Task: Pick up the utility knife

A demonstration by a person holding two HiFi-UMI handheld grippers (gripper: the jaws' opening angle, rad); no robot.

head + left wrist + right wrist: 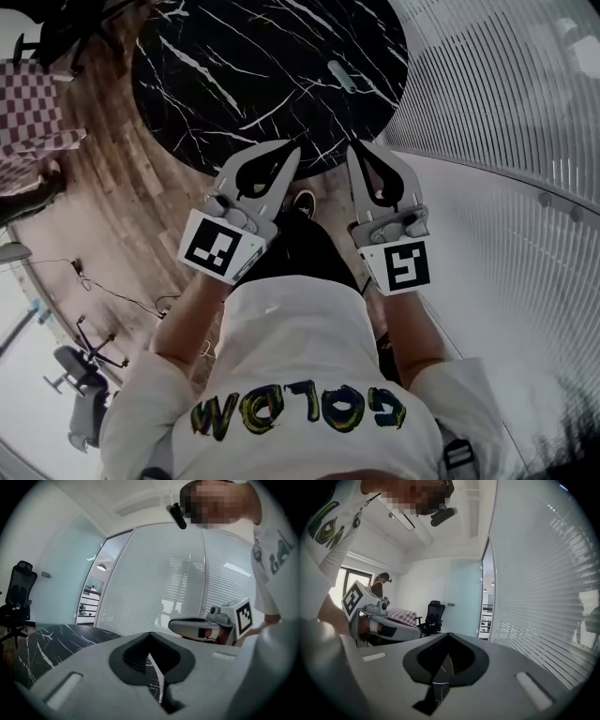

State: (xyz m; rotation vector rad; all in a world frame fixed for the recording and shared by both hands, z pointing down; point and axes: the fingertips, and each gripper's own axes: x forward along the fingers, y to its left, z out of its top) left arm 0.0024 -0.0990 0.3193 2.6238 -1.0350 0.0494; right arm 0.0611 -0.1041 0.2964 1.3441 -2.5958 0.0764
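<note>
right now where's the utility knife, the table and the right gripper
utility knife (pixel 342 76), head view, middle of its pale body
table (pixel 216 56), head view, bare black marble top
right gripper (pixel 355 146), head view, between its closed tips

Black marble table (pixel 234 94), office chair (pixel 434 613), slatted blinds (pixel 487 94)

The knife (pixel 341 75) lies on the table (pixel 234 56), upper right of centre. Below it, at the table's lower edge, the left gripper (pixel 292 150) sits beside the right gripper (pixel 357 148). A chair (pixel 80 370) stands lower left.
</note>
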